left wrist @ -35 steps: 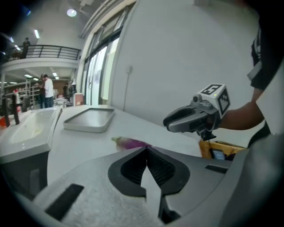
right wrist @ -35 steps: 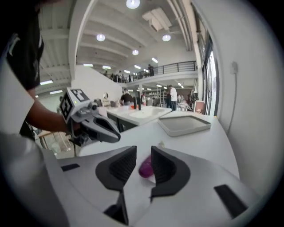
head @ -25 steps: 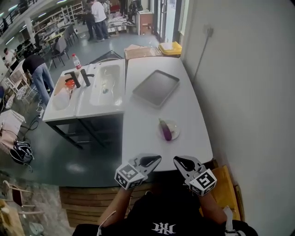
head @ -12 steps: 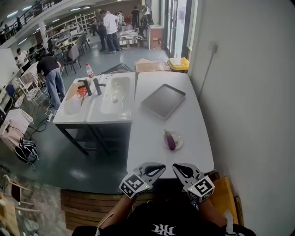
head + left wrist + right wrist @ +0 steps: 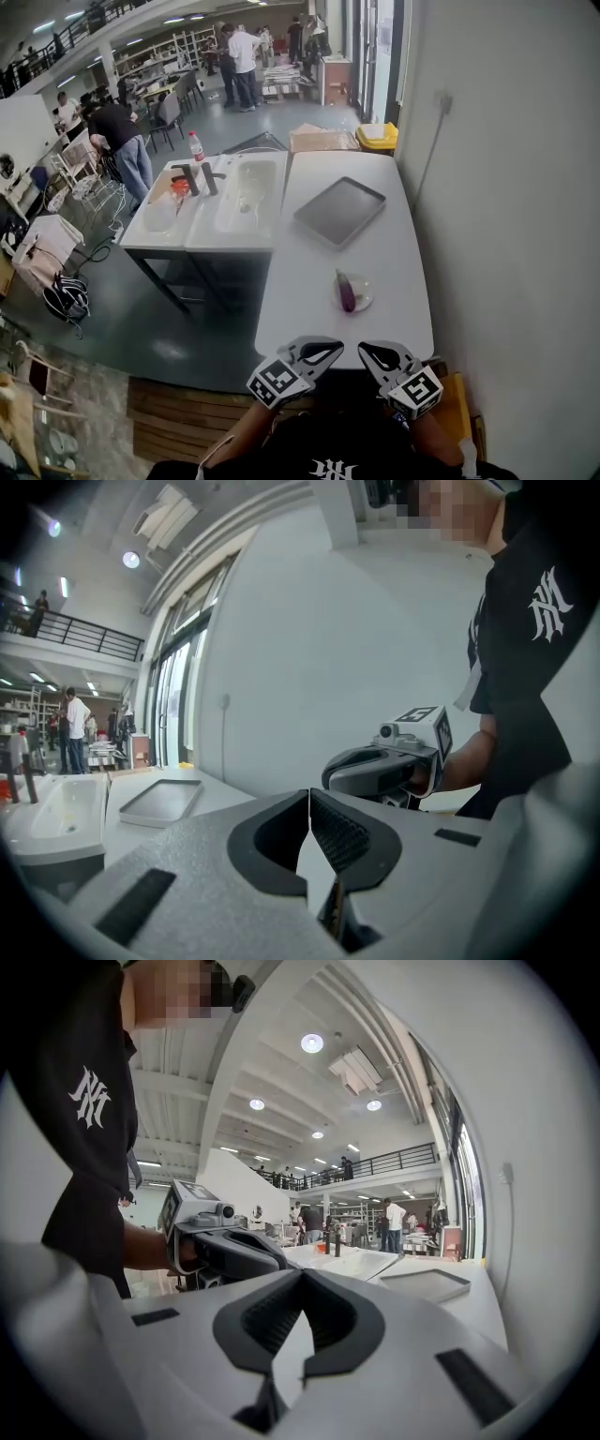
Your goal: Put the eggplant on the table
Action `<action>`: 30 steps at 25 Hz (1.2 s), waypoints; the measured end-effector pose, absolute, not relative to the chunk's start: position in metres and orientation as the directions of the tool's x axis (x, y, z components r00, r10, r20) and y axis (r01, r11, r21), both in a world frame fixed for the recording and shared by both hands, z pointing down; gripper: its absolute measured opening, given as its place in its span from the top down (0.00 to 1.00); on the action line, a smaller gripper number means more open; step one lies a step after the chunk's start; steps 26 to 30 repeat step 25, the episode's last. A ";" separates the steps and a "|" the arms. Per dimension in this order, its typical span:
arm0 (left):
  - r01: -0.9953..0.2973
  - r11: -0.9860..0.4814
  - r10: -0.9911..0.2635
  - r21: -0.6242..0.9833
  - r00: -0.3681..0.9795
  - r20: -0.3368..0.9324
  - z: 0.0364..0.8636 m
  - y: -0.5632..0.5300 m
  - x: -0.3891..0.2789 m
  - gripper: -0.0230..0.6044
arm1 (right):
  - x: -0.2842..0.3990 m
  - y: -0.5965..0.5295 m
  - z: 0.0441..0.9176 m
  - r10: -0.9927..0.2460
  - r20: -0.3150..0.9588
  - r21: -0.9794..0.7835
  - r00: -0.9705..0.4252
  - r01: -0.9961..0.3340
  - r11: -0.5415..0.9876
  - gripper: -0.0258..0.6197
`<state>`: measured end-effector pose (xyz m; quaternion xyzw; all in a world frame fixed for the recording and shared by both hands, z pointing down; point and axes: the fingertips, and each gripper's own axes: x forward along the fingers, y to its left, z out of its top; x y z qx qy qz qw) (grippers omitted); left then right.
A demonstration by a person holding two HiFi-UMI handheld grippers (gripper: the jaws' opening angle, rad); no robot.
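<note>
A purple eggplant lies on a small white plate on the near part of the white table. Both grippers hang off the table's near edge, close to the person's body. My left gripper is shut with nothing in it, its tips pointing right toward the other one. My right gripper is also shut and empty, its tips pointing left. In the left gripper view the left gripper shows its jaws meeting, and the right gripper view shows the same of the right gripper. The eggplant is in neither gripper view.
A grey metal tray lies further back on the table. A white sink unit with dark taps stands against the table's left side. A wall runs along the right. Several people stand in the hall behind.
Both grippers have risen a little and drawn closer together near the table's edge. The head camera has tilted up, showing more of the hall.
</note>
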<state>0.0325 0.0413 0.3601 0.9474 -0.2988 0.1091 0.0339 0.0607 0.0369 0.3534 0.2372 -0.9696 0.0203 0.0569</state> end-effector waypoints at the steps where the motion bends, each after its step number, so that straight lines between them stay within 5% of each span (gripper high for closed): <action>1: -0.586 -0.810 -0.571 -0.002 0.788 0.230 0.363 0.041 0.031 0.95 | 0.060 0.036 0.353 -0.446 0.110 -0.009 -0.888 -0.450 0.893 0.95; 30: -0.574 -0.813 -0.523 0.095 0.793 0.313 0.402 0.024 0.102 0.95 | 0.205 -0.026 0.385 -0.420 0.005 -0.052 -0.908 -0.419 0.906 0.95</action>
